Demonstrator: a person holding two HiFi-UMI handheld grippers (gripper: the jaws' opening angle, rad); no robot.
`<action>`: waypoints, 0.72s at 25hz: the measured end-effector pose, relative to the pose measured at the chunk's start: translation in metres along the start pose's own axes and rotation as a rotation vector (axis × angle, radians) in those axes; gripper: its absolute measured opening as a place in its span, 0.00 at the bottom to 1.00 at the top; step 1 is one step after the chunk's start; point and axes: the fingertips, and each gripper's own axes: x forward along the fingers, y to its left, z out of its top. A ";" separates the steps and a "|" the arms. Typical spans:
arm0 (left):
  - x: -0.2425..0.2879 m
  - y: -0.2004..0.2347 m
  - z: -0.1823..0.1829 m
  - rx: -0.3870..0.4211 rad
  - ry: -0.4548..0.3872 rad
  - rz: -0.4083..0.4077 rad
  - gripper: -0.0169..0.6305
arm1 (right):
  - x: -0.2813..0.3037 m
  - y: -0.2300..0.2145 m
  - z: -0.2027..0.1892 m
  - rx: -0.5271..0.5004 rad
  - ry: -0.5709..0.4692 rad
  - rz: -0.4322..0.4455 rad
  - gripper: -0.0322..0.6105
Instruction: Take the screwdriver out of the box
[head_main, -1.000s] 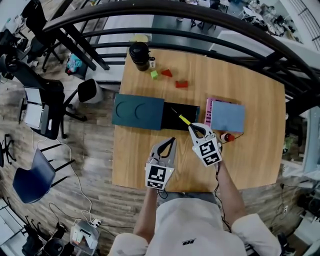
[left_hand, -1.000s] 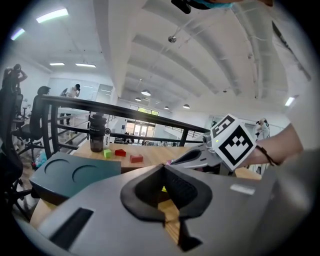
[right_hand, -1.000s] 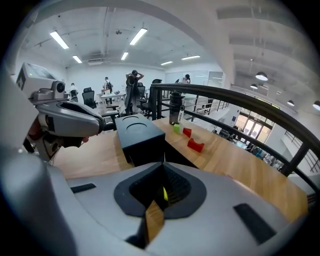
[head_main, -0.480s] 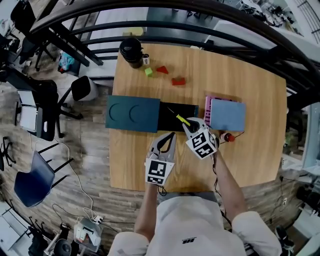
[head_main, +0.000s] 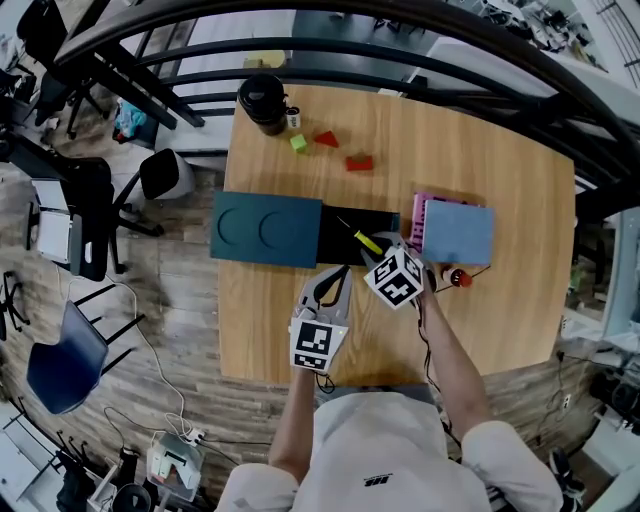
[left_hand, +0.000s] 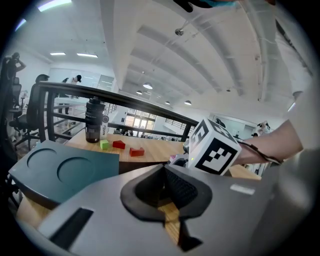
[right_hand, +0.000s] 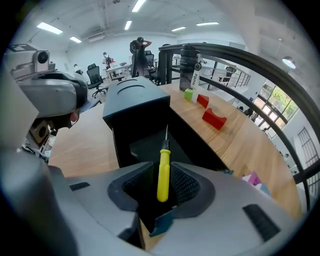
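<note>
Your right tongs (right_hand: 160, 169) are opening around the yellow screwdriver (right_hand: 163, 176), which lies inside the black box (head_main: 336, 236), near its right end; the pads do not press it yet. Your left tongs (left_hand: 164, 175) are closed and empty, just in front of the box. I think the grasping and the lifting out remain.

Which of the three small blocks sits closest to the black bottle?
The green cube, nearest the bottle; the red wedge and red block lie farther off.

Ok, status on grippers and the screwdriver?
Left gripper shut, empty. Right gripper jaws opening, yellow screwdriver between them. Its tip points into the open box; lid off to one side.
</note>
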 end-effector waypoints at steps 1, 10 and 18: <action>0.000 0.001 0.000 -0.002 0.000 0.001 0.04 | 0.002 0.000 -0.001 0.000 0.015 0.000 0.21; -0.007 0.009 -0.002 -0.025 -0.005 0.012 0.04 | 0.015 -0.005 -0.009 -0.040 0.161 -0.028 0.16; -0.022 0.009 0.004 -0.015 -0.019 0.034 0.04 | 0.012 -0.004 -0.008 -0.054 0.151 -0.025 0.14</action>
